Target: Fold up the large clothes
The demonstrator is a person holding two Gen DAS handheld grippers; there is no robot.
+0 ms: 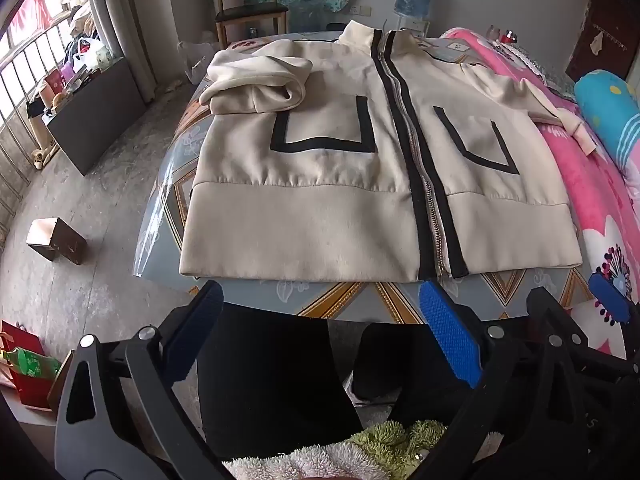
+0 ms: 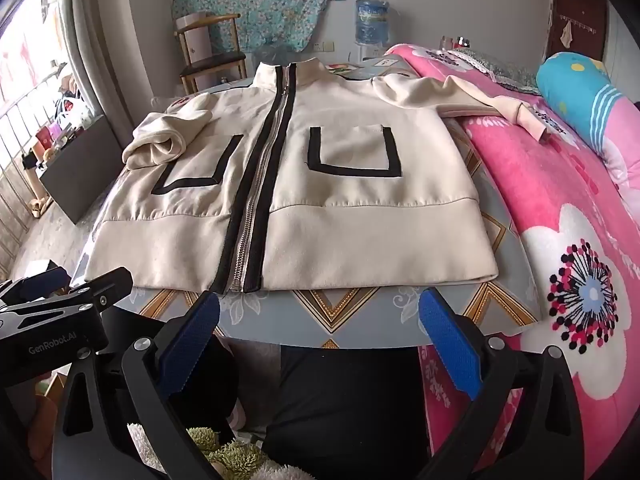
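Cream jacket laid flat, both my grippers empty

The patterned table [image 1: 352, 304] carries the cream jacket [image 2: 320, 200] front up, zipped; one sleeve is folded onto its chest, the other trails onto the pink blanket [image 2: 560, 200]. My left gripper [image 1: 320, 332] and right gripper [image 2: 320, 340] hang before its hem, jaws spread wide.

"GenRobot.AI" on left claw [image 2: 36, 280]
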